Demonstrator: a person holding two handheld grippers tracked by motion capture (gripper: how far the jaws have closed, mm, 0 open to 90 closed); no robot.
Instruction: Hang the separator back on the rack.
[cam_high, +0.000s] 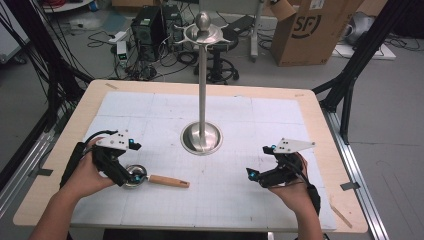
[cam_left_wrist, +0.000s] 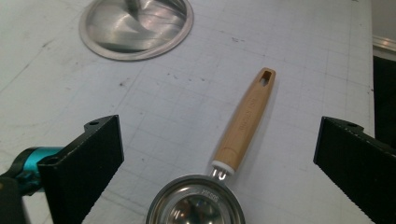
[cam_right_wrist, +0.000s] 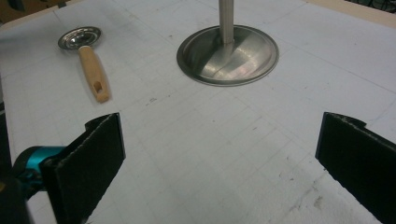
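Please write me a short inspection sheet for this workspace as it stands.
Surface: white gridded mat on a wooden table, with small dark marks.
Job's things: measuring spoon, steel bowl and wooden handle with a hanging hole, lying flat; tall steel stand upright at the mat's centre.
Clutter: nothing seen on the mat.
Grippers: left gripper open, fingers either side of the spoon, apart from it; right gripper open over bare mat.
Cables: black cable trailing from the left gripper.
Surroundings: cardboard box, floor cables, electronics.
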